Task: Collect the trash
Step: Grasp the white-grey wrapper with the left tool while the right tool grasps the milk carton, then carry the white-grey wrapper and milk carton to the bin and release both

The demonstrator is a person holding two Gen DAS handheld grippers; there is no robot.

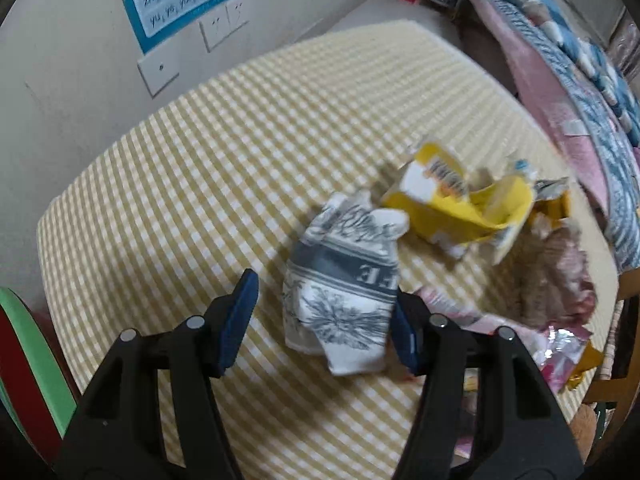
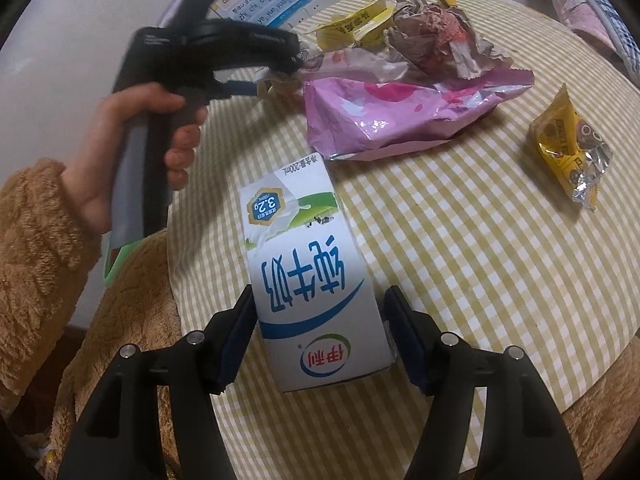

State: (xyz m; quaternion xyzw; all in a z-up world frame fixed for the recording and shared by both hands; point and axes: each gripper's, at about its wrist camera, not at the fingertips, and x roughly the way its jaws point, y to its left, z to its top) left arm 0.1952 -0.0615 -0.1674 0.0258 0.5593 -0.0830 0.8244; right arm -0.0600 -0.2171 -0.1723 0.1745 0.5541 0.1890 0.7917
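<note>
Two grippers work the checked surface (image 2: 460, 280): left gripper (image 1: 324, 320) half-open around a crumpled printed wrapper (image 1: 340, 292) (right pad touching), right gripper (image 2: 320, 336) straddling a milk carton (image 2: 308, 280), apparently ungripped. Squeezing each squarely mid-body before lifting looks wisest.

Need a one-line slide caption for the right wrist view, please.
Right tool straddles a milk carton on the checked tablecloth, wrappers beyond.

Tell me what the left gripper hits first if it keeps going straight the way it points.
Most likely the white and grey wrapper, lying between the left gripper fingers and just ahead of them. Behind it is the checked tablecloth. Depth is hard to judge in this blurred view.
</note>
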